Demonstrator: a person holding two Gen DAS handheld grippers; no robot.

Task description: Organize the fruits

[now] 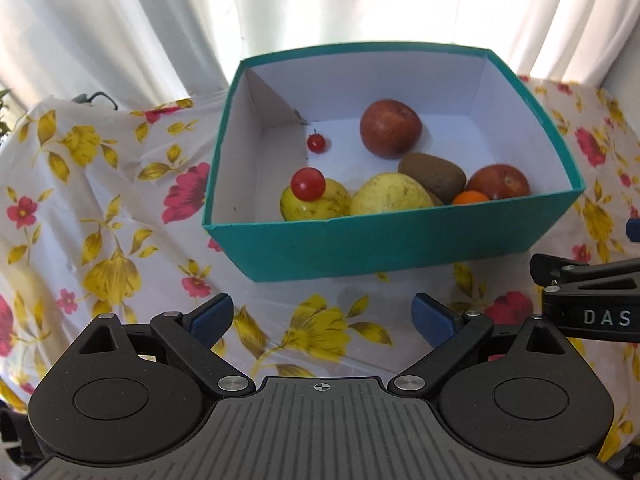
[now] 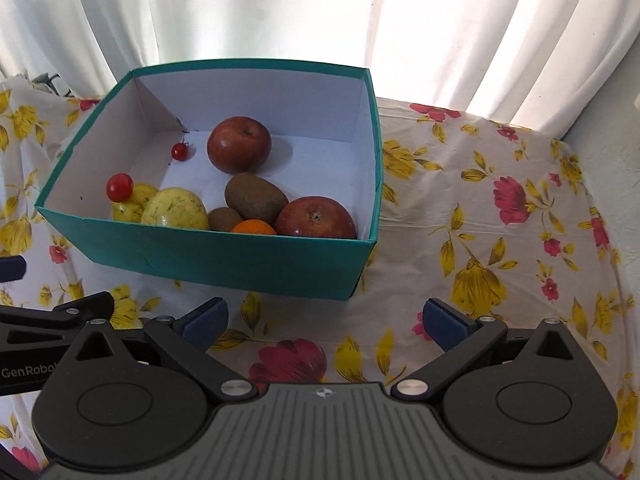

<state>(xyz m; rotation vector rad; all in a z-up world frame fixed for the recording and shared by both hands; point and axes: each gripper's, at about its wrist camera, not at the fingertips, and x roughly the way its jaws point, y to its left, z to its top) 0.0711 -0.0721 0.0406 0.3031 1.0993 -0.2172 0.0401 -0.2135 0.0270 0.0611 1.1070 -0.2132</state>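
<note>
Left gripper (image 1: pixel 322 316) and right gripper (image 2: pixel 325 320) hover over the desk's floral cloth (image 2: pixel 480 240), jaws wide apart, holding and touching nothing. The fruits (image 2: pixel 240 144) lie in the teal box (image 2: pixel 224 256) just ahead.

Strong daylight comes through the white curtain (image 1: pixel 280 8) behind the scene, blowing out its folds to near white in both views. The backlight leaves the teal box (image 1: pixel 360 248) with a dim near wall and soft shadows under the fruit inside. Fisheye distortion bends the box edges and the flowered cloth (image 2: pixel 500 240) toward the dark corners. Focus seems slightly soft overall, with perhaps some haze from the glare.
</note>
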